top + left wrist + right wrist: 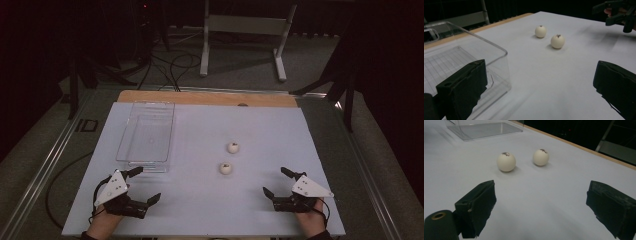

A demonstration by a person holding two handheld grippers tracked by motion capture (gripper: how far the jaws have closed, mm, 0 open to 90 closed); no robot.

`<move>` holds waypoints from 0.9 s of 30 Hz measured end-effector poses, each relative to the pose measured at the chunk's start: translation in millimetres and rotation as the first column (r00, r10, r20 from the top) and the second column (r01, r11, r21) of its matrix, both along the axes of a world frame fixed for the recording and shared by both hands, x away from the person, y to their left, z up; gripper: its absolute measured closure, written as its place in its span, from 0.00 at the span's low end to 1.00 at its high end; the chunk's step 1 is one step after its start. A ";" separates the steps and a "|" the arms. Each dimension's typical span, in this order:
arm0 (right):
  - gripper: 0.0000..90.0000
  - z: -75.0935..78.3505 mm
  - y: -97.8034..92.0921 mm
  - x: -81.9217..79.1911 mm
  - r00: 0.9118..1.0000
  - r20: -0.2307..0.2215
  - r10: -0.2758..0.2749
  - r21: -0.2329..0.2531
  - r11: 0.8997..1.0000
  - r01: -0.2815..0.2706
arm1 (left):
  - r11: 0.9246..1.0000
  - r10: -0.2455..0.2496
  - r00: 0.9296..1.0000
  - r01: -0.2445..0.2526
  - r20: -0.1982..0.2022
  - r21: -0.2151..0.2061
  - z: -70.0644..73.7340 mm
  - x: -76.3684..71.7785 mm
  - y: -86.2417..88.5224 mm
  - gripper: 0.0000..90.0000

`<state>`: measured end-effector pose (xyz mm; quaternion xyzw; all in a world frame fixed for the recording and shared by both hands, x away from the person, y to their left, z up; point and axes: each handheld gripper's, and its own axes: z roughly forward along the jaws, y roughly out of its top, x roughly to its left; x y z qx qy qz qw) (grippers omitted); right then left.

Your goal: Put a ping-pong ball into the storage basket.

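Surface: white tabletop [200,200] with a bare wooden strip [200,98] along the far edge, grey carpeted floor around it. Room is dark; a white metal stand [245,30] sits on the floor beyond the table, black cables [172,67] trail across the floor near it.

Left gripper [146,185]: jaws spread wide, nothing between them. One finger reaches up beside the near end of the clear plastic tray [122,145]; in the left gripper view that pad [464,87] overlaps the tray's near corner, can't tell if it touches. Other pad [616,85] is over bare table.

Right gripper [276,182]: jaws also wide apart, holding nothing, over bare table near the front right corner. Pads [479,205] sit low to the surface in the right gripper view.

Two white balls, each with a small dark mark on top, lie on the table between the two grippers and farther out than both sets of fingers. Nearer ball [226,168] is ahead and inboard of the right gripper's fingers, apart from them; in the right gripper view it sits ahead of the left-hand pad. Farther ball [233,147] lies just past it, near but not touching. From the left gripper, both balls sit well ahead, inside the gap line of the open fingers, well apart from either pad. Tray is empty, off to the outboard side of the balls.
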<state>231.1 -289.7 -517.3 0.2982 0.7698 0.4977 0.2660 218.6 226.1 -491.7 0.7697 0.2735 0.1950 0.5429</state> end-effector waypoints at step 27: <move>0.10 1.6 0.2 -0.2 1.000 -0.007 0.004 -0.002 1.000 -0.004 | 0.988 -0.131 0.990 0.135 -0.054 0.075 52.5 19.8 -23.2 0.00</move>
